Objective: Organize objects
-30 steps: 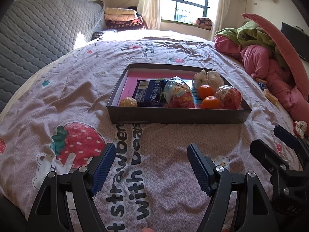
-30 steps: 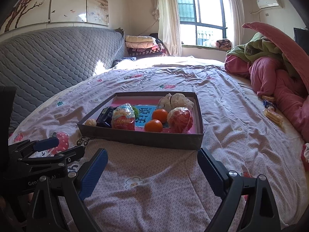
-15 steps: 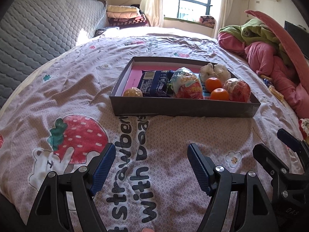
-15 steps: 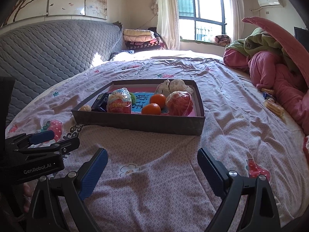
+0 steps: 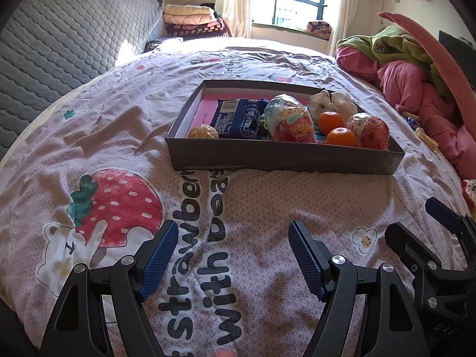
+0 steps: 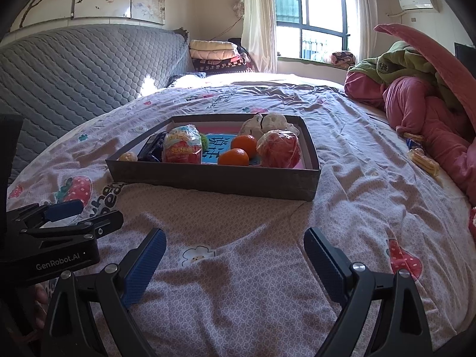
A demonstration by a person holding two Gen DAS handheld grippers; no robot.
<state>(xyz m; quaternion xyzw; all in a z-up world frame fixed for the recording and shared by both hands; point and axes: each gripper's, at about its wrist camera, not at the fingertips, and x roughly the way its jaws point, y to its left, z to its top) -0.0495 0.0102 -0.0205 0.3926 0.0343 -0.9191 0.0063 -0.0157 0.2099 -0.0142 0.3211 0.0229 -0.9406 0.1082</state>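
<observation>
Two hand-held grippers hang over a strawberry-print bedspread (image 5: 125, 136) facing a shallow dark box (image 5: 282, 159) that sits near the middle of the bed. The left gripper (image 5: 233, 255) has its blue-padded fingers spread wide with nothing between them; the right gripper (image 6: 235, 263) is spread just as wide and equally empty, both short of the box's near wall. Inside the box the goods lie gathered: a small yellowish fruit (image 5: 203, 132) in the near left corner, a dark blue snack packet (image 5: 236, 114) just beside it, a red-and-yellow snack bag (image 5: 290, 120) toward the middle, two oranges (image 5: 340, 136) close together near the front wall, a netted red fruit (image 5: 369, 131) at the near right corner and a white crumpled bundle (image 5: 331, 104) toward the far right. Off the box, a few small wrapped snacks (image 6: 424, 159) lie at the bed's right edge against a heap of pink bedding (image 6: 428, 110). The scene fits either a sorting nearly complete, with most items already boxed, or an unpacking in which these items are yet to come out; the pictures do not settle which. Whichever item is taken next, the pick calls for open fingers set squarely about it and a gentle squeeze, since the bags crush and the fruit rolls.
</observation>
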